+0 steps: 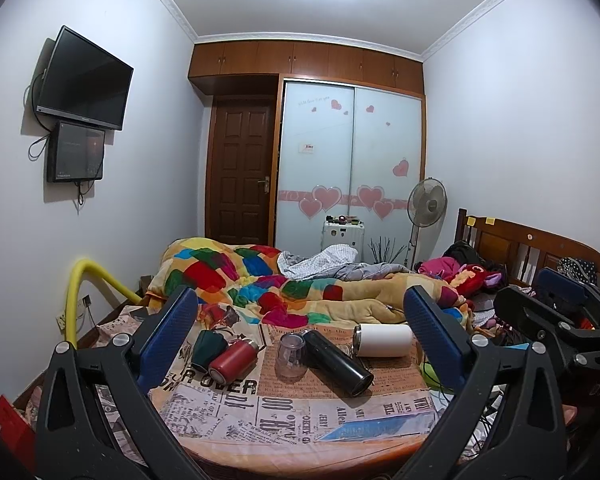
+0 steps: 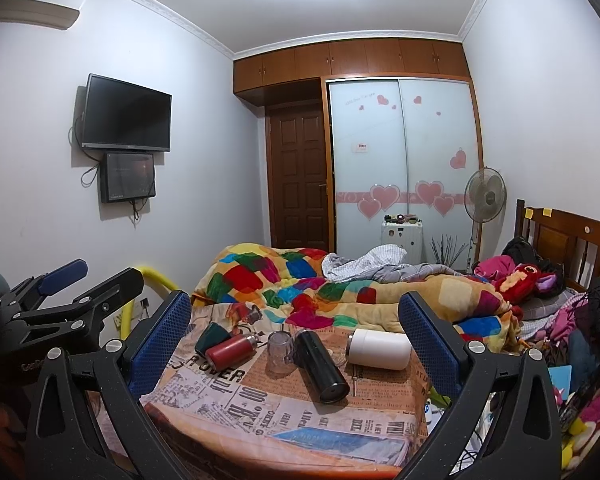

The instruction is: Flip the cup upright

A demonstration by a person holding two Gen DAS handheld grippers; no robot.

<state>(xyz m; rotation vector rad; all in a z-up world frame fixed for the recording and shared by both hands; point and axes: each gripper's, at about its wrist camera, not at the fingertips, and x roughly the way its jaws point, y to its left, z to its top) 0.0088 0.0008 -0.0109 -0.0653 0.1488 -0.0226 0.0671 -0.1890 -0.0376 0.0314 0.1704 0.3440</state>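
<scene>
We hold both tools above the near edge of a newsprint-patterned cloth [image 1: 236, 404] spread over the bed. The left gripper [image 1: 300, 328] is spread wide, its blue pads [image 1: 168, 336] framing the whole group of vessels and touching none. The right gripper [image 2: 296, 326] is likewise spread wide, nothing between its pads [image 2: 430, 344].

Five vessels sit on the cloth. The clear cup [image 1: 290, 356] stands mouth-down near the middle, just beside the black flask [image 1: 338, 362], which lies on its side; from here we cannot tell whether they touch. A red bottle [image 1: 232, 360] lies on its side to the left, against a dark green cup [image 1: 208, 346] that is tipped over. A white tumbler [image 1: 384, 340] lies on its side to the right, near the left gripper's right pad.

A patchwork blanket [image 1: 260, 276] is bunched behind the cloth.
</scene>
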